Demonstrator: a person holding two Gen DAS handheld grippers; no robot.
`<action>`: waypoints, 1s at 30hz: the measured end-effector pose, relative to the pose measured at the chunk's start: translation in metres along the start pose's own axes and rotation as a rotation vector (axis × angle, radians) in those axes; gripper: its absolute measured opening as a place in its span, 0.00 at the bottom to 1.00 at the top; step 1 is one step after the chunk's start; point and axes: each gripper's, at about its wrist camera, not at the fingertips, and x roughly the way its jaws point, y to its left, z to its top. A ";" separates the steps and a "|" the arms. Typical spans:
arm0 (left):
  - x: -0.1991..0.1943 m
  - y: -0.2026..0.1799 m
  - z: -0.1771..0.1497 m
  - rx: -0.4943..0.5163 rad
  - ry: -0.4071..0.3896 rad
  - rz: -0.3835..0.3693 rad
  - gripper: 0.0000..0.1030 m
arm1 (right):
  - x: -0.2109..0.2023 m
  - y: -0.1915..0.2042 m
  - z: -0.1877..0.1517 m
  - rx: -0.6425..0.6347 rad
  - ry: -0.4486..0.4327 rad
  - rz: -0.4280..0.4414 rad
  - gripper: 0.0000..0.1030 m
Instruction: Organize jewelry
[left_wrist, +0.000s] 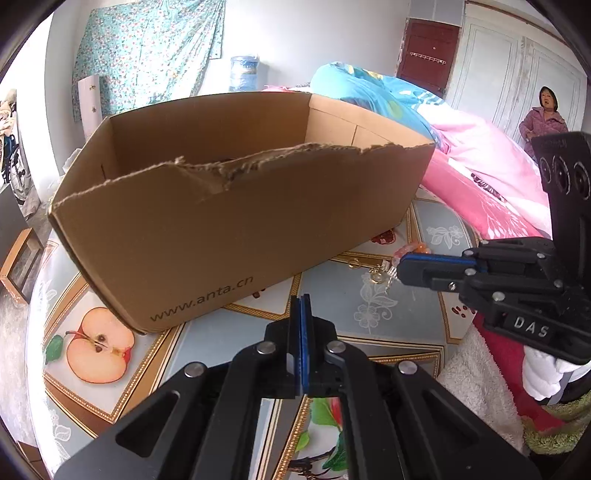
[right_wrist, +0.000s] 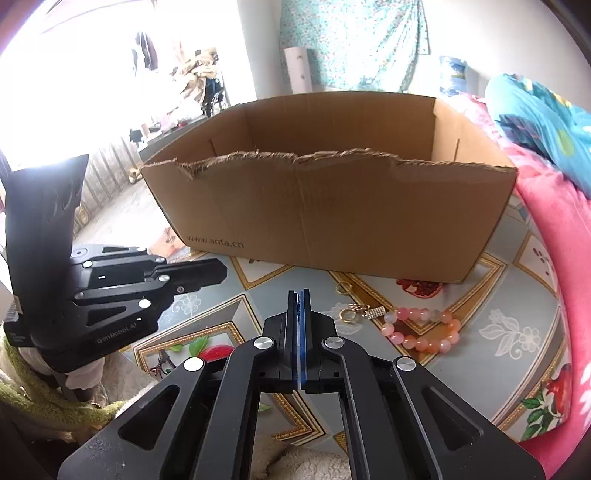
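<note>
An open cardboard box (left_wrist: 221, 221) (right_wrist: 332, 210) with a torn front rim stands on the fruit-print tablecloth (right_wrist: 498, 295). To the right of its front wall lie a pink bead bracelet (right_wrist: 421, 328) (left_wrist: 410, 248), a gold ring (right_wrist: 347, 315) (left_wrist: 377, 277), a short gold chain (right_wrist: 359, 307), a small sparkly piece (right_wrist: 376, 313) and a second ring (right_wrist: 343, 287). My right gripper (right_wrist: 300, 293) (left_wrist: 400, 269) is shut above the cloth, just left of this jewelry, with nothing visible between its pads. My left gripper (left_wrist: 301, 299) (right_wrist: 221, 273) is shut and empty, in front of the box.
Pink and blue bedding (left_wrist: 480, 166) is piled against the table's right side. A white fluffy cloth (left_wrist: 476, 373) lies at the near edge. A person in a pink jacket (left_wrist: 546, 122) stands far back by white wardrobe doors. A water jug (left_wrist: 243, 72) stands behind the box.
</note>
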 end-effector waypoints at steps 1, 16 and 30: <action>0.002 -0.003 0.001 0.007 0.002 -0.002 0.00 | -0.014 -0.008 -0.005 0.015 -0.014 -0.002 0.00; 0.063 -0.054 0.025 0.193 0.044 0.059 0.13 | -0.023 -0.044 -0.011 0.194 -0.069 0.046 0.00; 0.083 -0.060 0.035 0.076 0.095 0.110 0.16 | -0.015 -0.051 -0.017 0.230 -0.069 0.080 0.00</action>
